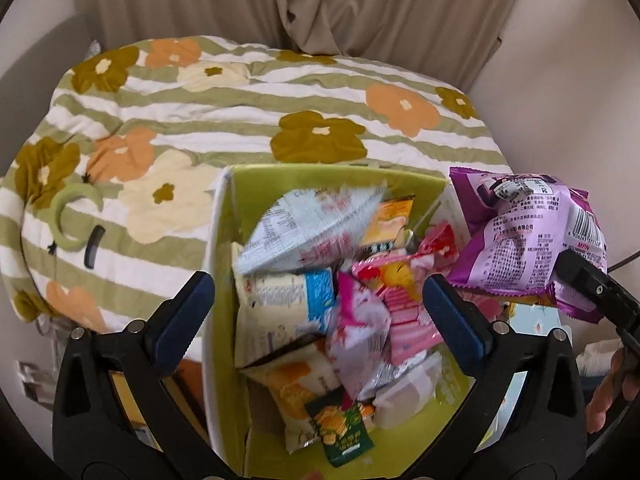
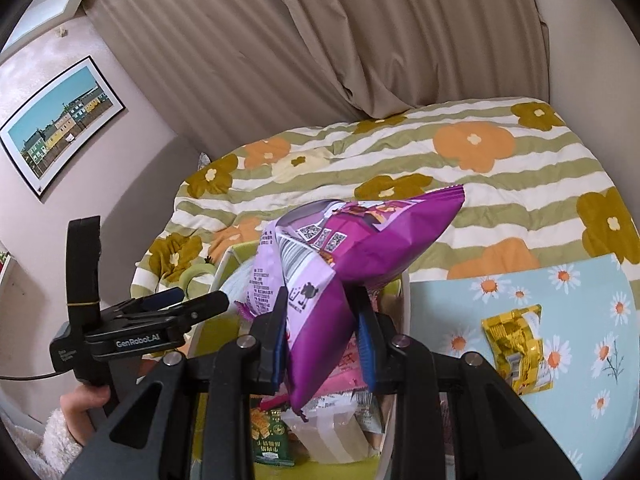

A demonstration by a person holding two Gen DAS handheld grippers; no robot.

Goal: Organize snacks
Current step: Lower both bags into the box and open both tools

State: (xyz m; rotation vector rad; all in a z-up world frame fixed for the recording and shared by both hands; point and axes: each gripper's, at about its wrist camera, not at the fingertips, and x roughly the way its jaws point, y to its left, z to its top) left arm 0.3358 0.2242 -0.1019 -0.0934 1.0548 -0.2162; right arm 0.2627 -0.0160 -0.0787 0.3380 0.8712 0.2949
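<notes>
Purple packet: puffed, crinkled, barcode showing, tilted at frame centre above the bin.
Green bin: lower centre, heaped with mixed packets.
Gold packet: flat on daisy cloth, right.

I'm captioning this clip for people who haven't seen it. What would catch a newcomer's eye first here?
First, the purple snack packet, pinched in the shut jaws of the right gripper above the green bin. Next, that bin itself, crammed with bright wrappers, with the left gripper spread wide open over it. Behind both lies the striped flower quilt, and a lone yellow packet sits on the daisy-print cloth to the right.
</notes>
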